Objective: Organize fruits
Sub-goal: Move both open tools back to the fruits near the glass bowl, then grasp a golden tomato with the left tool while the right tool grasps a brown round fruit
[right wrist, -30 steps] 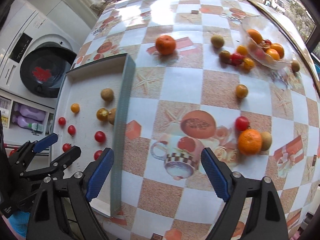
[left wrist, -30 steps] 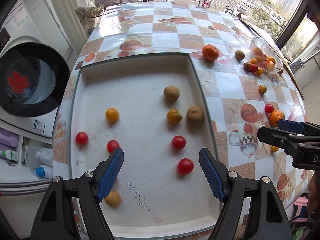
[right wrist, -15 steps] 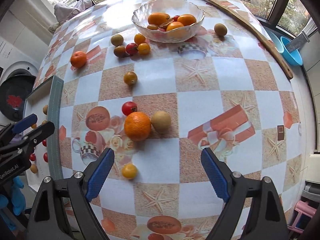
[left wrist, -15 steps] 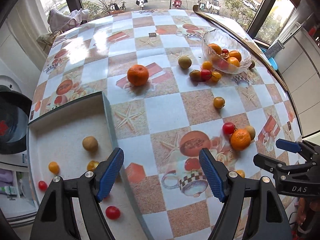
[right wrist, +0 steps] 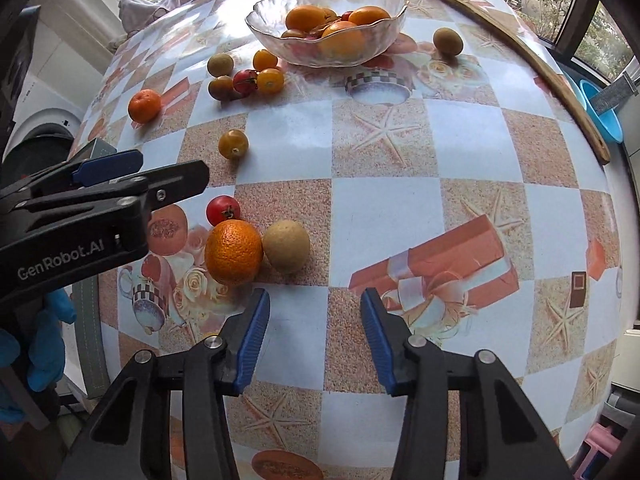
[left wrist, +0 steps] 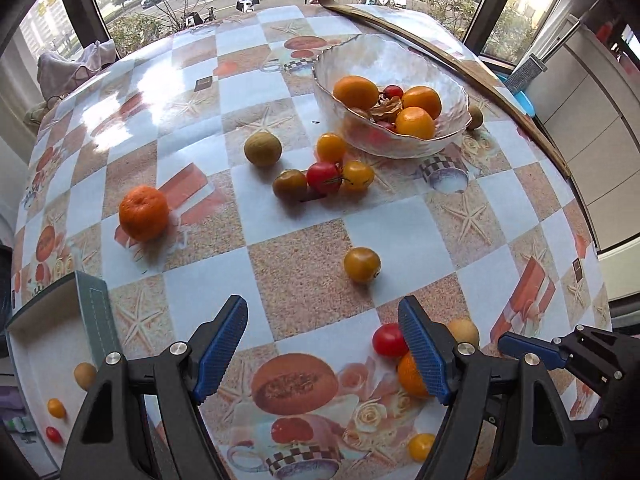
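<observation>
My left gripper [left wrist: 322, 346] is open and empty above the patterned table. My right gripper [right wrist: 314, 330] is open and empty, just in front of an orange [right wrist: 233, 252] and a tan round fruit [right wrist: 286, 246], with a red tomato [right wrist: 223, 209] behind them. A glass bowl [right wrist: 384, 16] holding oranges stands at the far side; it also shows in the left wrist view [left wrist: 400, 60]. Loose fruits lie near it: a mandarin [left wrist: 143, 212], a yellow tomato [left wrist: 361, 265], a cluster of small tomatoes [left wrist: 324, 176]. A white tray [left wrist: 40, 344] at the left holds small fruits.
A wooden strip [right wrist: 520, 52] runs along the table's far right edge, with a blue basin [right wrist: 600, 108] beyond it. A washing machine [right wrist: 40, 136] stands left of the table. A lone tan fruit [right wrist: 448, 41] lies right of the bowl.
Both grippers have swung from the tray toward the bowl side of the table. The right gripper's jaws have narrowed and it has come close to the orange and tan fruit.
</observation>
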The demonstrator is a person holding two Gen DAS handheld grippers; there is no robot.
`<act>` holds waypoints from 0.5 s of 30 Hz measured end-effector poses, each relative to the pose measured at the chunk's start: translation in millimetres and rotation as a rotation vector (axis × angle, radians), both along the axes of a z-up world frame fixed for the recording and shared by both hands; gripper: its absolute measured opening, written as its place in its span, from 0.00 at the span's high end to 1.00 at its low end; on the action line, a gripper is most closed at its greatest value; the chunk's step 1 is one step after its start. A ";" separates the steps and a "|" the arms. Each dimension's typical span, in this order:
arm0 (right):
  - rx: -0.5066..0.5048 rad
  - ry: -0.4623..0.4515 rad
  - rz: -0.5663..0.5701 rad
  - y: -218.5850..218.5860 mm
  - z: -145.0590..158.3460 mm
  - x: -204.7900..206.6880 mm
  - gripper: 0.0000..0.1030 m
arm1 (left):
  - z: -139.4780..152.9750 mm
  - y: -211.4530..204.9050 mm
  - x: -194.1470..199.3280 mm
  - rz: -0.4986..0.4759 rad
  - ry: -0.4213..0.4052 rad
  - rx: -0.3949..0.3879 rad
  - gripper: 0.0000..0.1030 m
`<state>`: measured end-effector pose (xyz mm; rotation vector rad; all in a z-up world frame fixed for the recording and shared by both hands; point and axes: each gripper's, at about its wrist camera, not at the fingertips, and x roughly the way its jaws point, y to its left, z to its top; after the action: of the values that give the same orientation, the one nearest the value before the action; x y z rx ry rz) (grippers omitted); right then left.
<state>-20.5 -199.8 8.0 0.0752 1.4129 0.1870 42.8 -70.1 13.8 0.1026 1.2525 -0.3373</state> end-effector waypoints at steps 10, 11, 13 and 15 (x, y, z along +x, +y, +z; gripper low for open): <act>0.001 -0.064 0.090 11.0 -1.1 14.3 0.59 | -22.1 -18.2 15.3 -0.008 0.013 0.015 0.24; 0.001 -0.069 0.098 12.0 -1.1 16.2 0.62 | -22.2 -18.9 15.7 -0.009 0.006 0.019 0.24; 0.003 -0.076 0.112 14.6 -1.6 20.4 0.67 | -22.3 -20.3 15.7 -0.011 0.001 0.017 0.25; 0.007 -0.078 0.121 16.4 -2.1 23.5 0.73 | -21.7 -21.1 15.6 -0.009 -0.008 0.028 0.32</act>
<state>3.0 -183.4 5.9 -0.0120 1.3400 0.2917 58.5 -91.2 -7.8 0.1332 1.2489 -0.3269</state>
